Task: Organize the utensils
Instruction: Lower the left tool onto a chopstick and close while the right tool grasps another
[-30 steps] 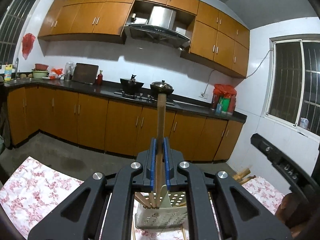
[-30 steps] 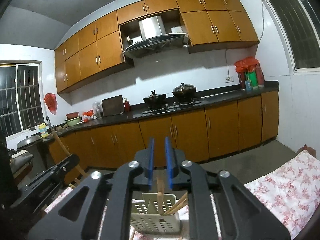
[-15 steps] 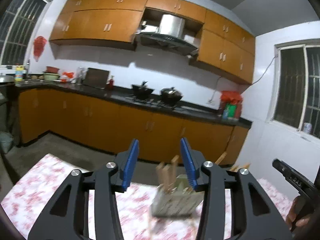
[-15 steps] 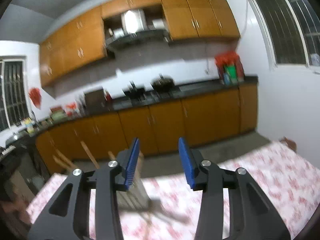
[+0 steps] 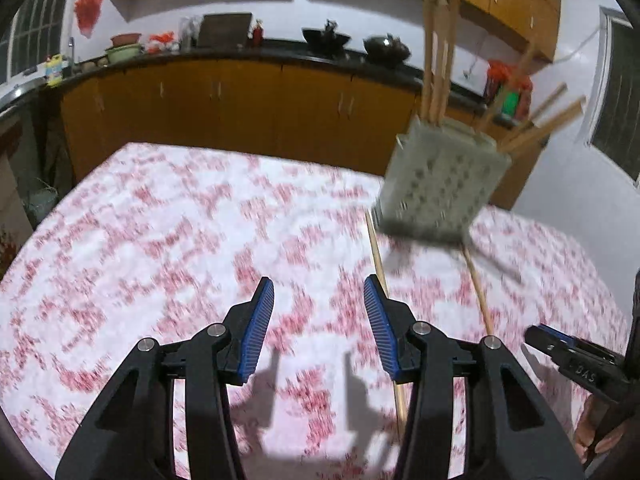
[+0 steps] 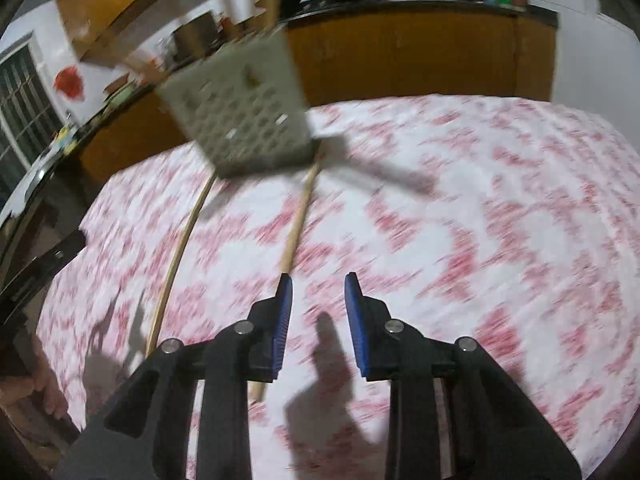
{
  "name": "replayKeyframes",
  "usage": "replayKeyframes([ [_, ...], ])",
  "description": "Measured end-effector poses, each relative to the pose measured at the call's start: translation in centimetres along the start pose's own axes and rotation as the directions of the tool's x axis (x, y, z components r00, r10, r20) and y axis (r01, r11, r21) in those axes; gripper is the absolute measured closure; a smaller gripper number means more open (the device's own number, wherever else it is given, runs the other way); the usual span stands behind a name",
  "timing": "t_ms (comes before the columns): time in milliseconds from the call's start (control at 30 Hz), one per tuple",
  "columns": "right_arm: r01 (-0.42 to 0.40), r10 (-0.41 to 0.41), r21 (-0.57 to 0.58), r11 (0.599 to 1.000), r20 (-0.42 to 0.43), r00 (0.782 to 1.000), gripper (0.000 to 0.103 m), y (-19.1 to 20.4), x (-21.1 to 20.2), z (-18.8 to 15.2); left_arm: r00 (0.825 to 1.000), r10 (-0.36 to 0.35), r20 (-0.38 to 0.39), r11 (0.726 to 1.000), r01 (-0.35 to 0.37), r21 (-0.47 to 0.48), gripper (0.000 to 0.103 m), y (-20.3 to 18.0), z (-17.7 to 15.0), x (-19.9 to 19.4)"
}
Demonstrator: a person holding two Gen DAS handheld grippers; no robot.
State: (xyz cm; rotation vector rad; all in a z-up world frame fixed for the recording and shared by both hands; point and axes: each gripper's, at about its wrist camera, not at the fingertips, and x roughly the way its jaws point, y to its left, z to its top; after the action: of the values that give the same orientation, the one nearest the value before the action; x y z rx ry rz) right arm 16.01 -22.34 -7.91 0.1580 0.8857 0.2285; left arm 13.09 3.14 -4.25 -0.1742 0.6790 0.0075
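Presently the left gripper [image 5: 319, 308] has jaws half open and empty; the right gripper [image 6: 318, 304], jaws just narrowing, also holds nothing. Two pale wooden chopsticks [image 6: 294, 228] lie on the floral-clothed worktop [image 6: 500, 220], long axes running to 12 o'clock toward the perforated grey plastic holder [image 6: 244, 120]. One passes beside the right jaws' left pad, so that hand is nearer. A second ago the left jaws gripped a stick above the holder; both have since descended.

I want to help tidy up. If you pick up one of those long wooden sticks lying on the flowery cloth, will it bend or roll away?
The chopstick looks thin, straight and wooden, so it probably stays stiff and feels light. It seems rounded, so a nudge might roll it, though the cloth may slow it. Being so thin and flat on the cloth, it could slip from the right gripper.
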Motion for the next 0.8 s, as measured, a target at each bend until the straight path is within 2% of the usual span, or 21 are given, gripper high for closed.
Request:
replayKeyframes([
  [267,0.021,-0.024,-0.074,0.997,-0.04,0.999,0.077,2.3,2.0,-0.8,0.998,-0.029,-0.05,0.998,0.032,0.05,0.055,-1.5,-1.3,0.8],
  [333,0.054,-0.059,-0.093,0.994,-0.048,0.997,0.092,2.3,2.4,-0.8,0.997,-0.035,-0.064,0.998,0.039,0.058,0.055,-2.0,-1.5,1.1],
  [367,0.071,-0.074,-0.094,0.993,-0.037,0.997,0.092,2.2,2.4,-0.8,0.997,-0.038,-0.071,0.997,0.043,0.061,0.055,-2.1,-1.6,1.3],
  [567,0.139,-0.139,0.001,0.99,-0.023,0.99,0.095,-1.4,1.8,0.0,0.991,-0.062,-0.116,0.992,0.074,0.099,0.055,-3.9,-2.3,2.2],
  [700,0.17,-0.17,0.051,0.984,-0.02,0.985,0.095,-4.0,1.1,0.1,0.987,-0.053,-0.15,0.988,0.074,0.136,0.056,-5.2,-2.9,3.2],
  [800,0.177,-0.177,0.058,0.982,-0.018,0.984,0.095,-4.7,0.9,0.1,0.982,-0.036,-0.184,0.986,0.065,0.153,0.064,-5.8,-3.4,4.2],
])
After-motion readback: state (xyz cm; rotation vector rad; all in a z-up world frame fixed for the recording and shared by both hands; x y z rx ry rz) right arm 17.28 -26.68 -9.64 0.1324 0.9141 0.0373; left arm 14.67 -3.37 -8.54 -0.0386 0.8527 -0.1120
